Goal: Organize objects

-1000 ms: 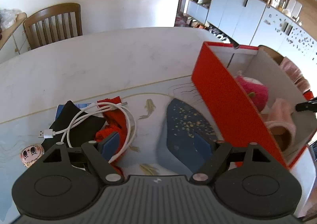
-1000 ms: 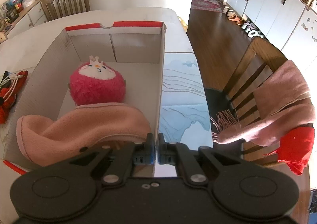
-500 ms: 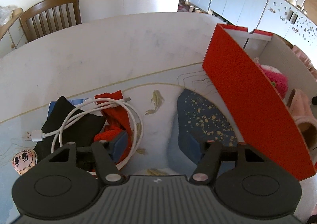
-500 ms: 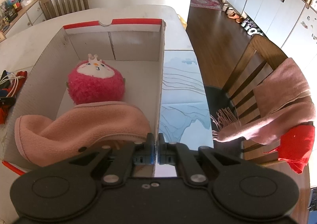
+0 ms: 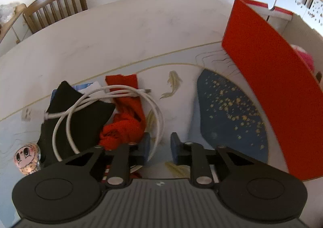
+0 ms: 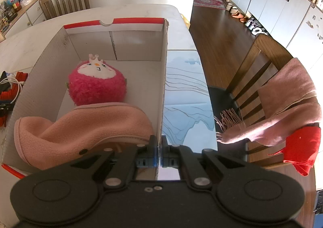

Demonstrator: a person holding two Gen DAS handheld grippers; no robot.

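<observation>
The white marbled counter [image 5: 125, 32] carries a pale printed mat [image 5: 181, 107] with fine wave lines, golden fish and a dark blue speckled patch. At the mat's left side lies a small heap: a black cloth [image 5: 80, 111], a crumpled red knitted cloth [image 5: 125, 125] beside it, and a coiled white cable [image 5: 113, 94] draped over both. A blue and white paper [image 5: 84, 86] peeks out from under the black cloth. A small round cartoon-face figure [image 5: 25, 159] sits just left of the heap. On the right stands an open red cardboard box [image 5: 268, 78] with a white inside [image 6: 139, 46], resting on the mat.
</observation>
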